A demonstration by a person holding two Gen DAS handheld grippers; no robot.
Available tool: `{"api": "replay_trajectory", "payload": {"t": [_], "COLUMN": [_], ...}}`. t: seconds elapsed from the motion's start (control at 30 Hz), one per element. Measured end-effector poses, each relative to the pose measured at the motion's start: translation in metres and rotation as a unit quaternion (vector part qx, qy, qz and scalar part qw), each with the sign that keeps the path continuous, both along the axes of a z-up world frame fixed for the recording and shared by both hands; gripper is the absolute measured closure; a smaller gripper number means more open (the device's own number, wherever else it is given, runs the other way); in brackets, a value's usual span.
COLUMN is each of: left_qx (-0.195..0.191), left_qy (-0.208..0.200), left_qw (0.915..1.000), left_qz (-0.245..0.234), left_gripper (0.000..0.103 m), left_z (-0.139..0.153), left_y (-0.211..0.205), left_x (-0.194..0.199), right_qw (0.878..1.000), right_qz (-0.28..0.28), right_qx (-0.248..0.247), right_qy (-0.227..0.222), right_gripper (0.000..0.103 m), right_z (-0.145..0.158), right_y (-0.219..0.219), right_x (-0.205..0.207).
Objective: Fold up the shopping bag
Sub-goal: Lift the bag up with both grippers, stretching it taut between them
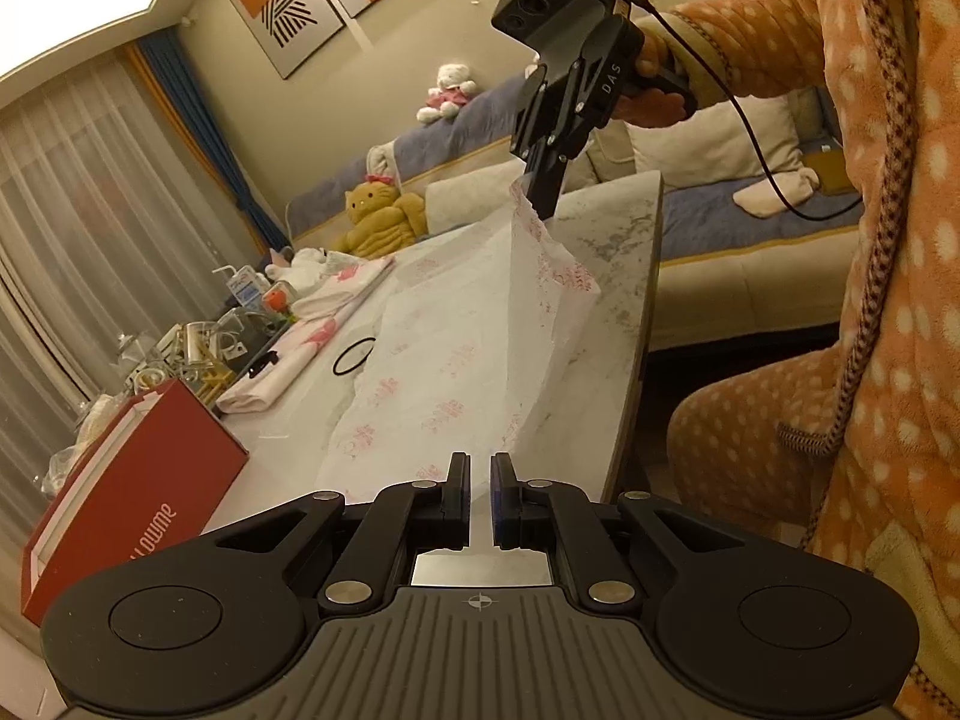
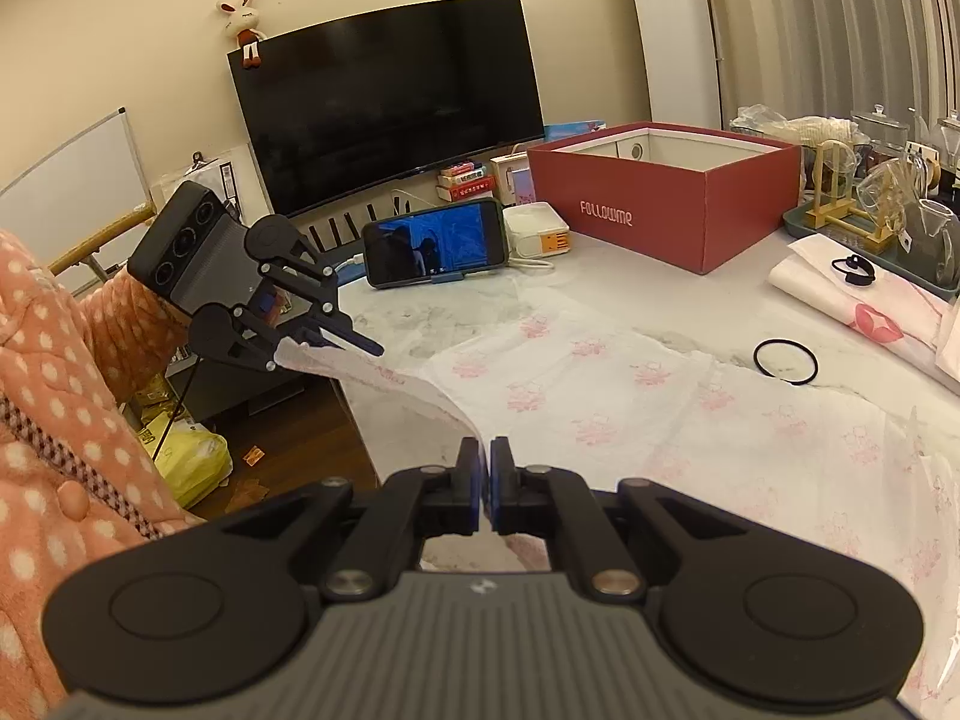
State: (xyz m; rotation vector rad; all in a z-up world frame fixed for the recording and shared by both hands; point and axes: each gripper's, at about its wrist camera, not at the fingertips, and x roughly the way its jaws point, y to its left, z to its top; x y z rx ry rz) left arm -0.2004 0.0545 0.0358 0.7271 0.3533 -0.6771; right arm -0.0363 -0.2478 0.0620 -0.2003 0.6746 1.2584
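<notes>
A white marble-patterned table top [image 2: 600, 276] is seen filling most of both wrist views. Across it, a thin white plastic shopping bag printed with pink motifs [image 2: 660, 408] is spread, its near edge lifted off the surface at two corners. At about two o'clock from the bag in the right wrist view, an open red cardboard box with white lettering [image 2: 672, 210] is stood on the table; a black smartphone propped on its side with a lit screen [image 2: 438, 243] is placed at eleven o'clock. A folded white cloth with pink marks [image 2: 852, 300] is laid at three o'clock, and just below it a thin black elastic ring [image 2: 785, 362] is set flat on the marble beside the bag.

The left gripper [image 1: 478, 465] is held closed, one corner of the bag pinched between its fingers. The right gripper [image 2: 485, 450] is likewise clamped on the other corner, so that the bag's edge is stretched between the two. A peach fleece sleeve with white dots [image 1: 750, 42] is seen behind the right gripper.
</notes>
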Motion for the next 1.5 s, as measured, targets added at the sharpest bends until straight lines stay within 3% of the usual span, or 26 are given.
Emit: {"api": "replay_trajectory", "payload": {"t": [0.1,0.17,0.2,0.23,0.4,0.63,0.77,0.8,0.87,0.9,0.93,1.07,1.27,1.3,1.37,1.4,1.43,1.5], "left_qx": [0.021,0.032,0.036,0.039,0.030,-0.015,-0.054,-0.062,-0.065,-0.062,-0.058,-0.047,-0.049,-0.059,-0.086,-0.100,-0.114,-0.136], "left_qy": [0.011,0.013,0.012,0.013,0.011,0.033,0.051,0.059,0.076,0.082,0.087,0.106,0.112,0.117,0.127,0.130,0.135,0.141], "left_qw": [0.9996,0.9993,0.9991,0.9990,0.9992,0.9988,0.9931,0.9910,0.9874,0.9852,0.9840,0.9844,0.9855,0.9845,0.9813,0.9795,0.9778,0.9746], "left_qz": [-0.014,-0.017,-0.017,-0.019,-0.023,0.032,0.090,0.103,0.122,0.137,0.144,0.132,0.118,0.117,0.117,0.117,0.114,0.108], "left_gripper": [0.093,0.068,0.027,0.000,0.000,0.000,0.001,0.009,0.048,0.074,0.089,0.100,0.101,0.101,0.101,0.101,0.101,0.101], "left_z": [-0.001,-0.002,-0.002,-0.002,0.000,0.001,-0.001,-0.002,-0.005,-0.009,-0.012,-0.020,-0.013,-0.011,-0.005,-0.003,0.000,0.006], "left_y": [-0.004,-0.005,-0.005,-0.007,-0.014,-0.018,-0.019,-0.018,-0.016,-0.016,-0.015,-0.019,-0.019,-0.015,-0.005,0.001,0.007,0.017], "left_x": [0.001,0.001,0.002,0.003,0.010,0.028,0.044,0.049,0.058,0.062,0.066,0.069,0.067,0.067,0.070,0.071,0.071,0.071], "right_qw": [1.000,1.000,1.000,1.000,1.000,1.000,1.000,1.000,1.000,1.000,1.000,1.000,1.000,1.000,0.999,0.997,0.994,0.984], "right_qz": [0.000,-0.002,-0.003,-0.003,-0.002,-0.004,-0.003,-0.002,-0.001,-0.001,-0.001,-0.002,-0.003,-0.003,-0.004,-0.006,-0.006,-0.006], "right_qx": [0.001,0.002,0.002,0.002,0.003,0.006,0.011,0.012,0.014,0.013,0.014,0.017,0.016,0.012,0.001,-0.003,-0.007,-0.032], "right_qy": [-0.001,0.001,0.002,0.002,0.003,0.006,0.010,0.011,0.012,0.011,0.011,0.010,0.006,-0.003,-0.047,-0.076,-0.110,-0.173], "right_gripper": [0.100,0.100,0.100,0.100,0.100,0.097,0.097,0.097,0.097,0.097,0.097,0.097,0.097,0.092,0.068,0.044,0.032,0.030], "right_z": [0.001,0.001,0.001,0.001,0.001,-0.002,-0.004,-0.004,-0.005,-0.005,-0.004,-0.003,-0.002,-0.002,-0.002,-0.002,-0.003,-0.008], "right_y": [0.000,-0.002,-0.002,-0.003,-0.003,-0.005,-0.005,-0.005,-0.005,-0.005,-0.005,-0.007,-0.009,-0.009,-0.008,-0.007,-0.006,-0.005], "right_x": [0.001,0.001,0.002,0.002,0.001,0.000,0.000,0.000,-0.001,-0.001,-0.001,-0.001,-0.002,-0.005,-0.017,-0.025,-0.034,-0.048]}}
